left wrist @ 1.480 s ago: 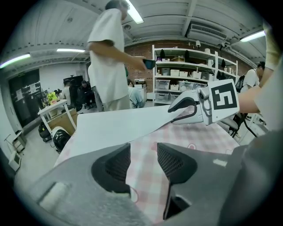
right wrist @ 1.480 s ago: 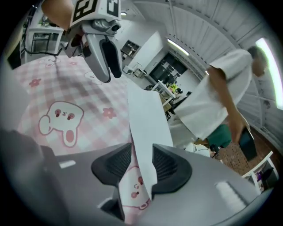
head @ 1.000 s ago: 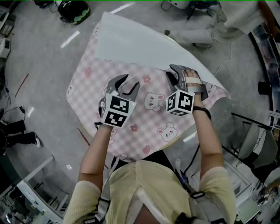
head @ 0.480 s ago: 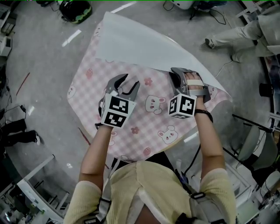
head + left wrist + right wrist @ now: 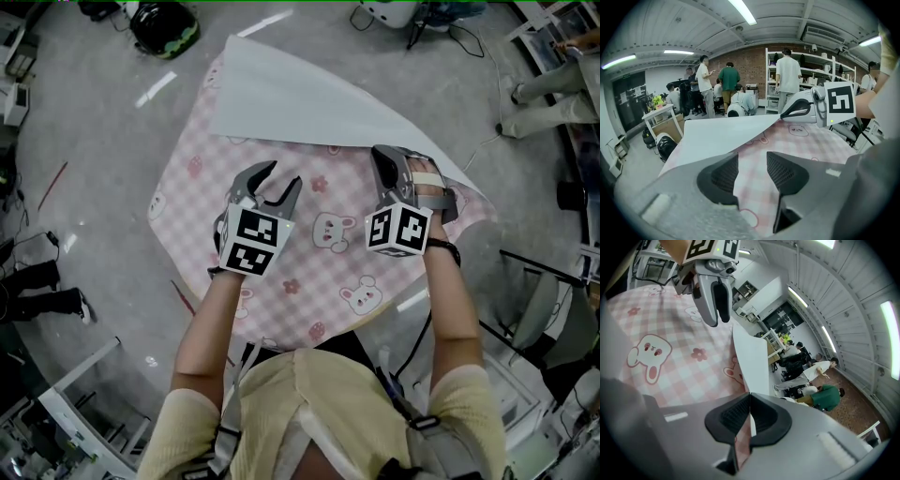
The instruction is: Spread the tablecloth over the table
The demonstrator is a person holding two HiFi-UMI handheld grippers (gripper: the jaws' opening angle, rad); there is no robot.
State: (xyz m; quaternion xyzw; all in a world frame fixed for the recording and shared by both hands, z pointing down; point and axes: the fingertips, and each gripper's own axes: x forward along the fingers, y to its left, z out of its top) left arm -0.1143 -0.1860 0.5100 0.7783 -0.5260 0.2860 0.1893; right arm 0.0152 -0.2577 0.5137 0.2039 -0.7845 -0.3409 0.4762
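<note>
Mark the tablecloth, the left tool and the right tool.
tablecloth (image 5: 309, 281), head view, pink checked top side.
left tool (image 5: 752, 171), left gripper view, gap between its open jaws.
right tool (image 5: 749, 408), right gripper view, where its jaws pinch the tablecloth.

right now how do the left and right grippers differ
The left gripper has its jaws apart; the right gripper is shut on the tablecloth at its folded-back edge. The left gripper is over the pink checked middle, holding nothing; the right gripper is at the right side. Both angle down toward the tablecloth.
</note>
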